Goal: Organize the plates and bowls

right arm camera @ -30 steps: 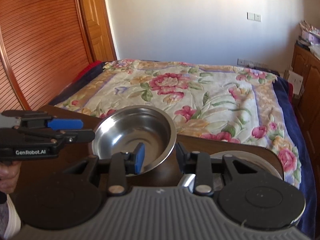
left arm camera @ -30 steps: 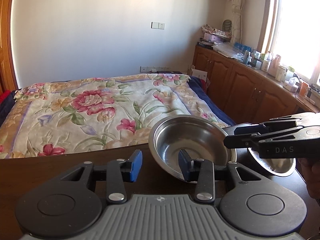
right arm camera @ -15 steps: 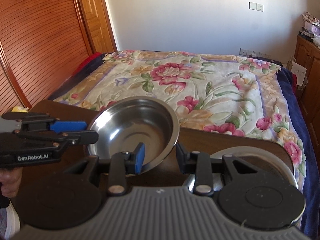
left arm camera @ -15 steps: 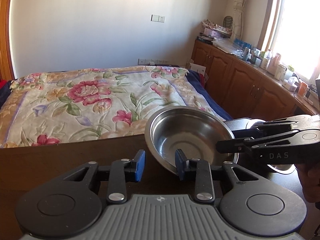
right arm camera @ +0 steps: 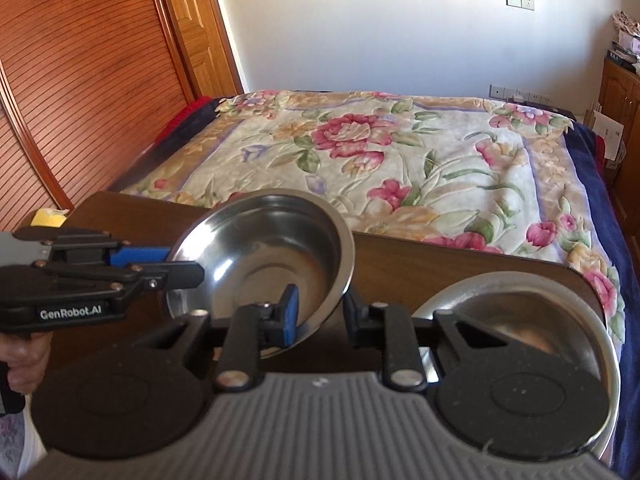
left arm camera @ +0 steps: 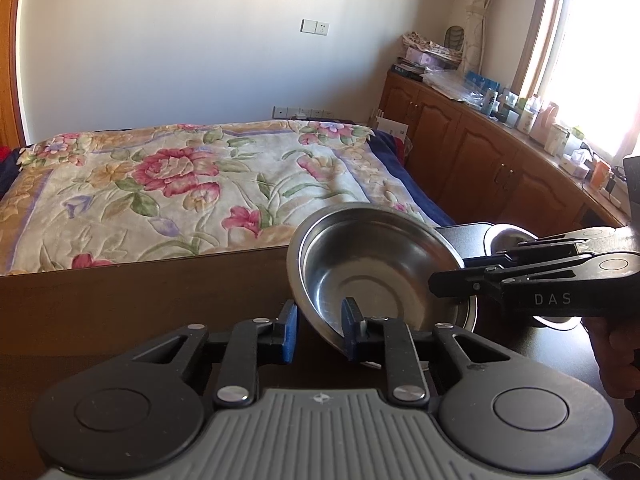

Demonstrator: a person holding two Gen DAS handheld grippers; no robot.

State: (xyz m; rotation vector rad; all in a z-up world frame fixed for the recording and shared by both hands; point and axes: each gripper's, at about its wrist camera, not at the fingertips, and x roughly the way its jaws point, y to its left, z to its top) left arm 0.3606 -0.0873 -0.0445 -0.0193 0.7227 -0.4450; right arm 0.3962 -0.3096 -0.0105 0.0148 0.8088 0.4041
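A steel bowl (left arm camera: pixel 376 272) hangs tilted above a dark wooden table (left arm camera: pixel 120 300) at the foot of a bed, caught between two hand-held grippers. The left gripper (left arm camera: pixel 318 330) has its blue pads (left arm camera: pixel 289 334) set either side of the bowl's near rim, one inside the bowl and one outside; its jaws have just been closing and stand narrow, and the pads appear to bear on the metal. The right gripper (right arm camera: pixel 320 314) comes in from the opposite side, its jaws also just closing to a narrow gap over the rim (right arm camera: pixel 332 304), one pad inside the bowl and the other outside. A hand (left arm camera: pixel 618 356) grasps the right gripper's handle at the frame's edge.

Beside the lifted bowl, a second steel bowl (right arm camera: pixel 520 312) sits on the table's right end, partly hidden behind the right gripper's body. A small yellow object (right arm camera: pixel 48 218) lies at the table's far left corner. A floral bedspread (left arm camera: pixel 180 184) covers the bed beyond, and wooden cabinets (left arm camera: pixel 500 168) crowded with bottles run under the bright window (left arm camera: pixel 592 60).
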